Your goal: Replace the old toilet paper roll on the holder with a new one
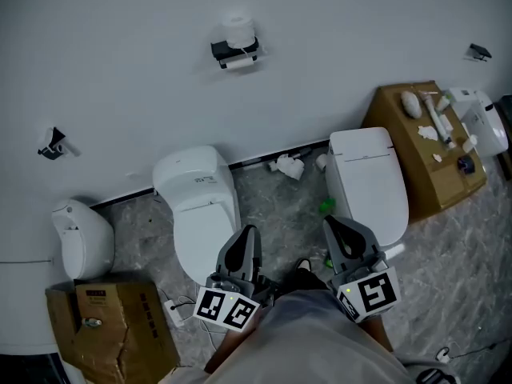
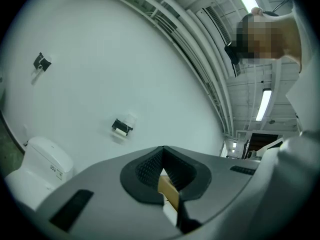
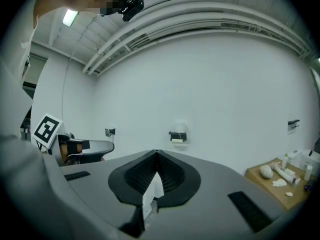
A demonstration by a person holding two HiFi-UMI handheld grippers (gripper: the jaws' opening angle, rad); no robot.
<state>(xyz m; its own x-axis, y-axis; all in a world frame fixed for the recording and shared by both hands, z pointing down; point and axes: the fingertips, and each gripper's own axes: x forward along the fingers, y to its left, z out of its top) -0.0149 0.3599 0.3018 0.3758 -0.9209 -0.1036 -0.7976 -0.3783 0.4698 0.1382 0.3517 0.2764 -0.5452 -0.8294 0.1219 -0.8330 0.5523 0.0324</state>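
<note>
Both left tool (image 1: 249, 234) and right tool (image 1: 331, 224) (pressed together) hover far from holder (image 1: 234, 52).

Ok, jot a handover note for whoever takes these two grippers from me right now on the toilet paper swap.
Left gripper: shut, no roll in it, held low by the body.
Right gripper: shut, no roll in it, also low by the body.
Holder: on the wall ahead, far from both grippers. The top roll stands on the holder; the hanging roll sits under it.
Done: nothing that shows.
Left: take the hanging roll off, then probably fit the top roll in its place.
</note>
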